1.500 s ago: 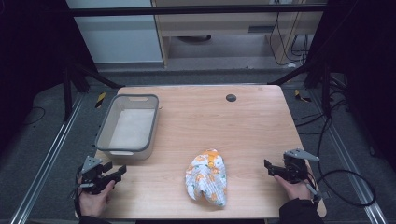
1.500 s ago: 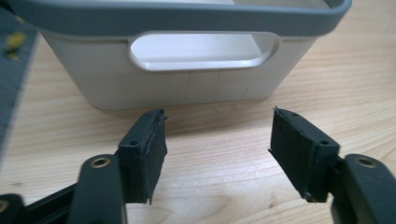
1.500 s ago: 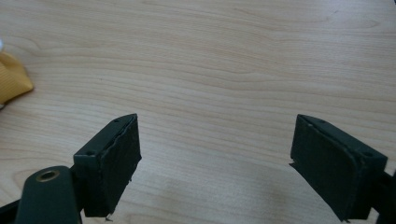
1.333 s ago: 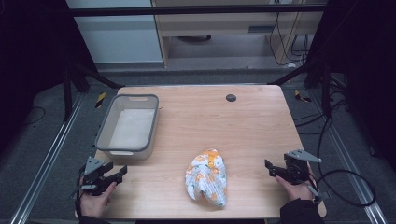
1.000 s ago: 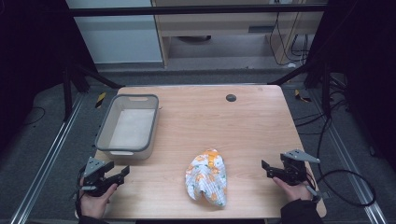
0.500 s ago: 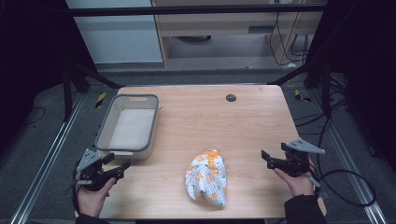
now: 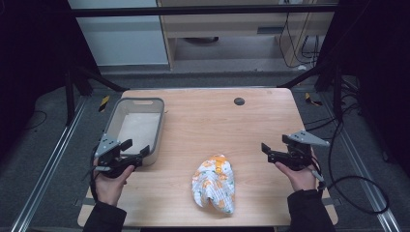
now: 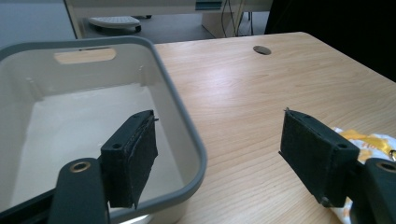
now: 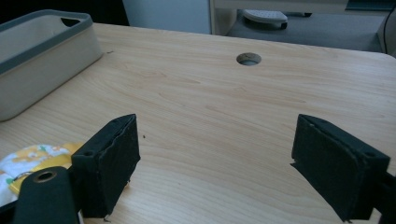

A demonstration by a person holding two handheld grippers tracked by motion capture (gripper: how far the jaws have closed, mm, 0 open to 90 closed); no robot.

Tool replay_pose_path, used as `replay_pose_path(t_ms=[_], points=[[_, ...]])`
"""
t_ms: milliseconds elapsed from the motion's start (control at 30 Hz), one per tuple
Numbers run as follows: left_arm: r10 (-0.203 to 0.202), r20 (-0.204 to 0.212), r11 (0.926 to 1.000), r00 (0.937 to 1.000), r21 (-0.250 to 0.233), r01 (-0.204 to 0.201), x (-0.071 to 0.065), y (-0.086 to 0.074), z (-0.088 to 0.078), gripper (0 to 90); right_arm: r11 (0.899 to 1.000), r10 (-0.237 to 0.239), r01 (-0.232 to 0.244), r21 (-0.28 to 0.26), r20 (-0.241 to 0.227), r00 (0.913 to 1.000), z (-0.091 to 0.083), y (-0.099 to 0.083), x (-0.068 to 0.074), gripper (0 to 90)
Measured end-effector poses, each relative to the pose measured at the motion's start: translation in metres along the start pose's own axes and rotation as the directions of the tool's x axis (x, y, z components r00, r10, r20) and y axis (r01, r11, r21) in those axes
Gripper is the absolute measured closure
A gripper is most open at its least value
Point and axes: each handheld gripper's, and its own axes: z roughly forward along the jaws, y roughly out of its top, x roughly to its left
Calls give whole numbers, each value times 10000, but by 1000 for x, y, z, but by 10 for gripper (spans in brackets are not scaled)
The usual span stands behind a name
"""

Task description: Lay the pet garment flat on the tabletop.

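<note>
High view, surface: a light wooden table with a small round cable hole near its far edge.
High view, room: grey floor, a pale cabinet beyond the table, cables on the right; the sides are too dark to read.
High view, cloth: a crumpled white cloth with orange and yellow print lies near the front edge, between the two hands.
High view, bin: a grey-rimmed, off-white plastic bin stands at the table's left.
High view, grippers: the left gripper hangs at the bin's near corner; the right gripper is right of the cloth.
Left gripper view: jaws spread wide, having just been opening, nothing between them; bin under the left jaw, cloth behind the right.
Right gripper view: jaws spread, nothing pinched; bare wood ahead, cloth at lower left.
</note>
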Motion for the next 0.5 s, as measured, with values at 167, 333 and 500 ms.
replay_pose_path(t_ms=[167, 333, 500], points=[[222, 351, 9997, 9991, 118, -226, -17, 2, 20, 272, 9998, -144, 148, 131, -262, 9996, 8, 2, 10, 165], [530, 613, 9973, 9967, 484, -560, -32, -5, 36, 270, 9992, -297, 312, 242, -612, 9977, 10, -2, 18, 189], [680, 965, 9927, 9930, 930, -770, -44, -15, 49, 272, 9975, -367, 428, 565, -1049, 9938, 19, -9, 28, 215]])
